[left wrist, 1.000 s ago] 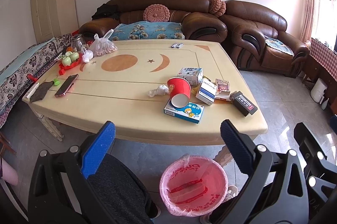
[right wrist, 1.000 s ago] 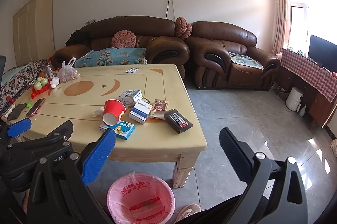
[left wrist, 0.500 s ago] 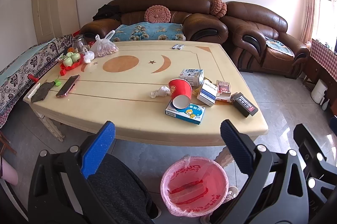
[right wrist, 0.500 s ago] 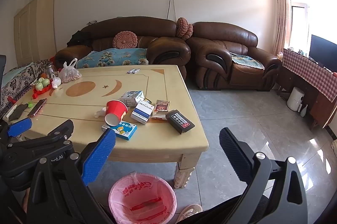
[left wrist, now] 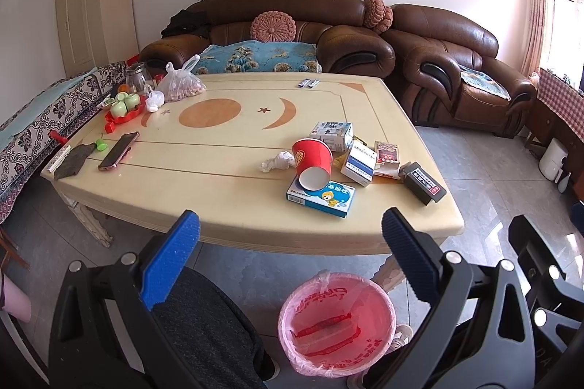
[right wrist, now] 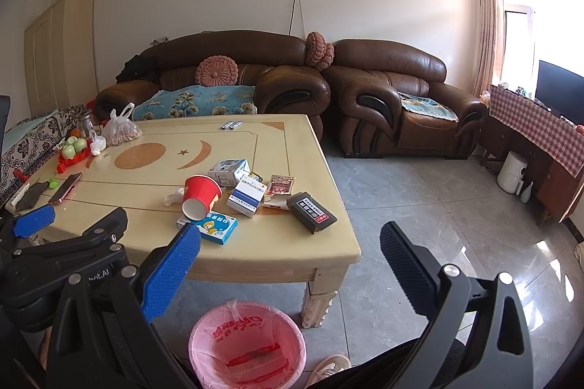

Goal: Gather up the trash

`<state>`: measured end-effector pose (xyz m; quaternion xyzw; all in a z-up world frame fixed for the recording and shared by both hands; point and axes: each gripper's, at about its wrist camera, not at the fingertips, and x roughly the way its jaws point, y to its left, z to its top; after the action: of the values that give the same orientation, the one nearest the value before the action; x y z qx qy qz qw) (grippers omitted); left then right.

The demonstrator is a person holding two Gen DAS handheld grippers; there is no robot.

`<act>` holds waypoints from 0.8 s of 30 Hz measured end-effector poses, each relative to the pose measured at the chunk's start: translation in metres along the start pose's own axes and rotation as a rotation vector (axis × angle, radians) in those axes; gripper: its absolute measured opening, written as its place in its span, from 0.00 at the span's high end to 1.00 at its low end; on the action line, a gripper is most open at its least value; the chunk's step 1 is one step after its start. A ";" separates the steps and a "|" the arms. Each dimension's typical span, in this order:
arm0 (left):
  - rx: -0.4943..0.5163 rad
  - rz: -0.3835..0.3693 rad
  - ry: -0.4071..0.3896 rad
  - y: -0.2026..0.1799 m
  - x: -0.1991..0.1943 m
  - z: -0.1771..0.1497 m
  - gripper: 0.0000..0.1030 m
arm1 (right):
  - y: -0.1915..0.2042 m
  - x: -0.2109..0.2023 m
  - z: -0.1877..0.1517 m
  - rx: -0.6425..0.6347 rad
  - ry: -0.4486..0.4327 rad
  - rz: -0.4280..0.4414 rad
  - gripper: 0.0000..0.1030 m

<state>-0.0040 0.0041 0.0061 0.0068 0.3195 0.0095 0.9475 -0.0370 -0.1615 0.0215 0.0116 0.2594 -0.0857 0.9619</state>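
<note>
Litter lies on the near right part of the cream table (left wrist: 182,177): a tipped red paper cup (left wrist: 313,159) (right wrist: 200,196), a crumpled tissue (left wrist: 277,161), a blue box (left wrist: 321,197) (right wrist: 208,227), white boxes (left wrist: 359,163) (right wrist: 246,196) and a black box (left wrist: 422,182) (right wrist: 311,210). A pink-lined bin (left wrist: 337,317) (right wrist: 248,347) stands on the floor in front of the table. My left gripper (left wrist: 288,239) and right gripper (right wrist: 290,254) both hang open and empty above the bin, short of the table edge.
A phone (left wrist: 118,151), dark cloth (left wrist: 71,159), red tray with green cups (left wrist: 124,107) and a plastic bag (left wrist: 182,84) sit on the table's left. Brown sofas (left wrist: 292,34) stand behind. A sideboard with checked cloth (right wrist: 540,137) lines the right wall. A person's dark-clad knee (left wrist: 204,334) is below.
Both views have crept slightly forward and up, so the table and litter sit a little nearer. Both grippers stay open and empty.
</note>
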 end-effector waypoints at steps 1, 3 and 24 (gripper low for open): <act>0.000 0.000 0.000 0.000 0.000 0.000 0.05 | 0.000 0.000 0.000 0.000 0.000 0.000 0.06; 0.001 0.001 0.002 0.000 0.000 0.000 0.05 | 0.001 0.000 0.000 -0.001 0.000 0.000 0.06; 0.019 -0.003 0.051 -0.001 0.017 0.012 0.05 | -0.005 0.028 0.005 0.009 0.041 0.040 0.06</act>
<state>0.0164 0.0034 0.0057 0.0150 0.3437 0.0053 0.9389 -0.0116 -0.1712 0.0121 0.0230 0.2784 -0.0675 0.9578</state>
